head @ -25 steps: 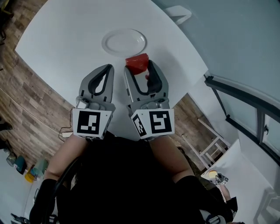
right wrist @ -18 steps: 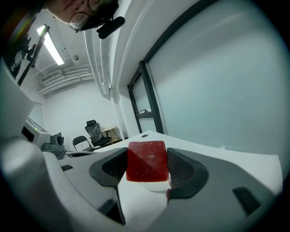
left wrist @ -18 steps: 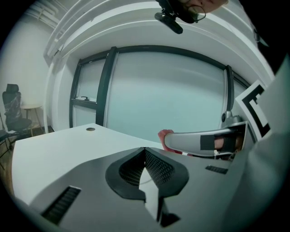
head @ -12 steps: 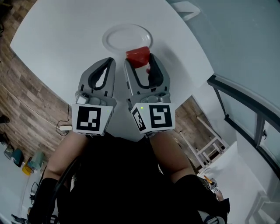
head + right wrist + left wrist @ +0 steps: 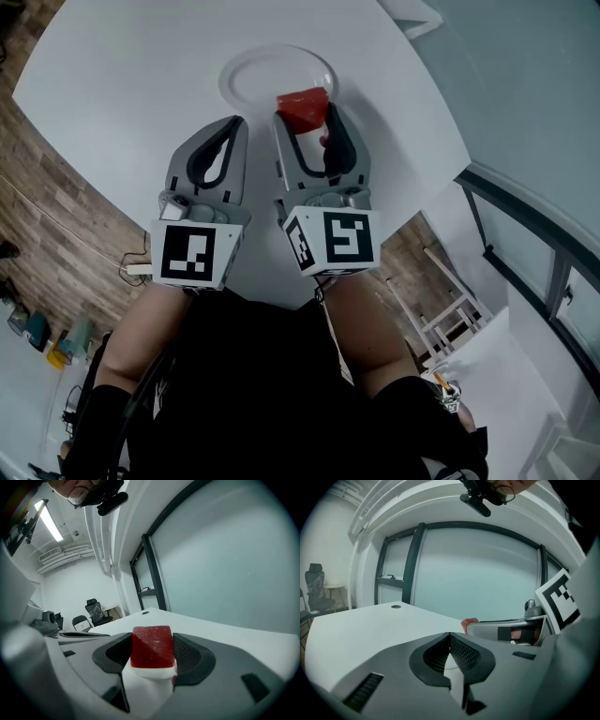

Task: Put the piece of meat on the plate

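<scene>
White round tbl fills the bkgd, wood floor beyond its edge. L gripper hovers w/ jaws pressed together, nothing between them, idle just beside the R one. Ahead of both sets of tips lies the plate. R gripper clamps the piece of meat, a red block, over the plate's near edge. To do this well, prob. carry it fwd toward plate centre, lower till nearly touching, then part the jaws slowly so it doesn't tip or stick.

a round white table carries 1 white plate on its top
</scene>
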